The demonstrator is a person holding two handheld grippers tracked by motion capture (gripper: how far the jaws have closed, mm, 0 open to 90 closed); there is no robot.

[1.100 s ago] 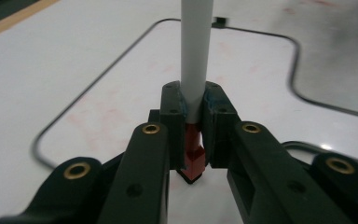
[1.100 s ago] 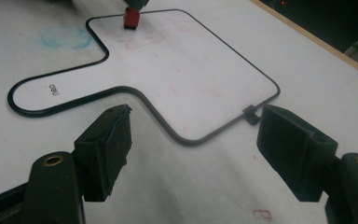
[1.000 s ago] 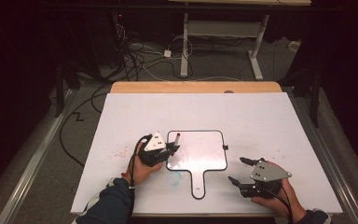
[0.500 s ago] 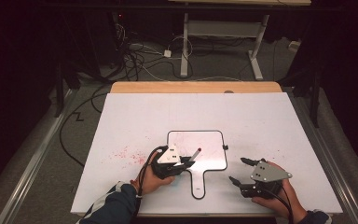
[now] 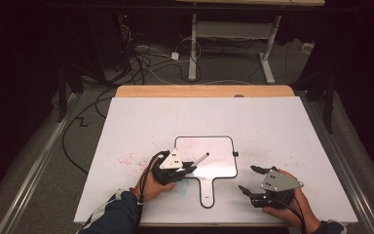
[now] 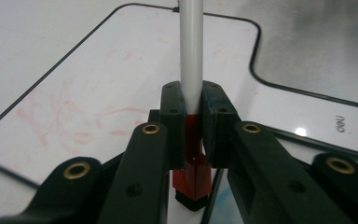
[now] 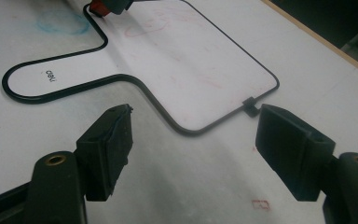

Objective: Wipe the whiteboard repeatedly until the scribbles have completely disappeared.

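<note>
A: Left side first. The left gripper (image 5: 187, 168) is held at the lower left corner of the small whiteboard (image 5: 214, 153), which lies flat on the white surface (image 5: 272, 122). What is pinched?

B: A marker (image 6: 190, 60). In the left gripper view the jaws are pressed onto its white barrel just above the red end, which is seen below them; the barrel runs on between and past the jaws, out over the board's faint red scribbles (image 6: 74, 126).

A: How is the step judged best done?

B: It is judged to be work with the marker on the board. The clamp should be kept firm so the barrel is not rotated, and light, even pressure applied. Which end is capped cannot be told.

A: Right side?

B: The right gripper (image 5: 251, 180) is held low near the board's handle (image 7: 51, 77), jaws spread wide, nothing between them. In the right gripper view the board's corner clip (image 7: 249, 105) is seen just ahead, between the jaws. The board could be steadied there if it slides.
</note>
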